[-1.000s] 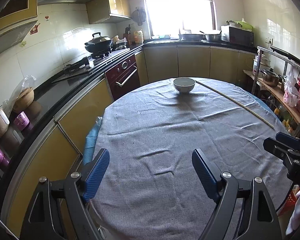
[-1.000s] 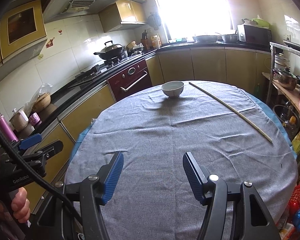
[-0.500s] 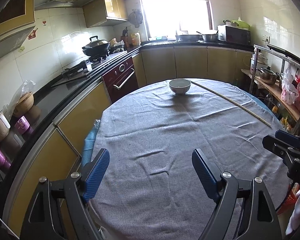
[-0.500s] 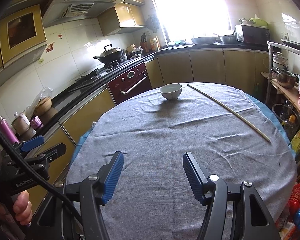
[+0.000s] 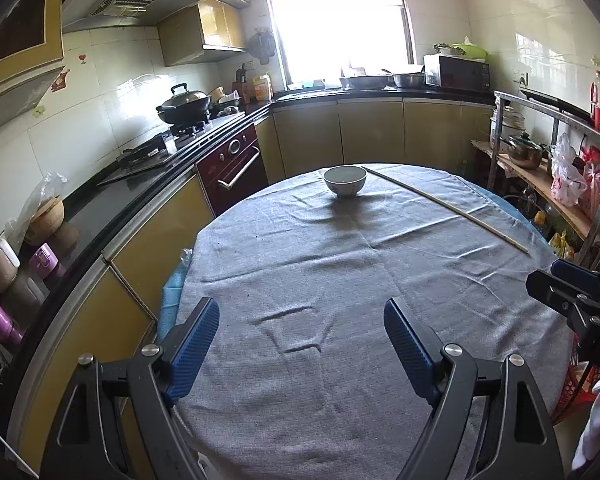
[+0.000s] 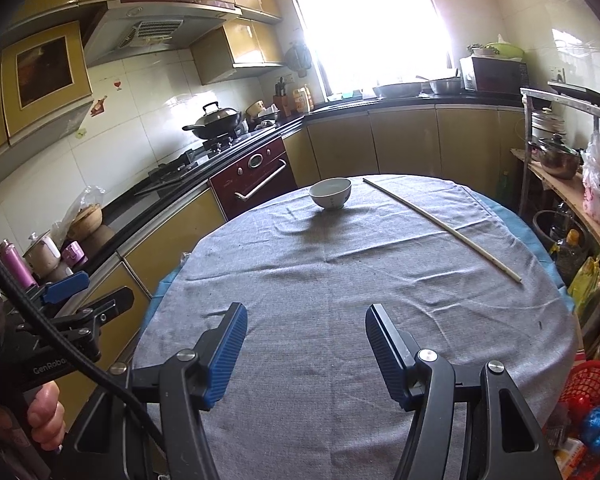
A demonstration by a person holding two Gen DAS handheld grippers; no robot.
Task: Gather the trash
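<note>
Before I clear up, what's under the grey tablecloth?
A blue layer peeks out below the grey tablecloth at its edges. The table itself is covered, so it can't be seen.

1. A white bowl (image 5: 345, 181) stands upright at the far side of the grey tablecloth (image 5: 340, 280).
2. A lidded wok (image 6: 214, 119) sits on the stove.
3. A microwave (image 5: 457, 72) stands on the far counter.

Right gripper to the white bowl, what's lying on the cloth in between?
Nothing but bare grey tablecloth between the right gripper and the bowl, per the right wrist view.
</note>
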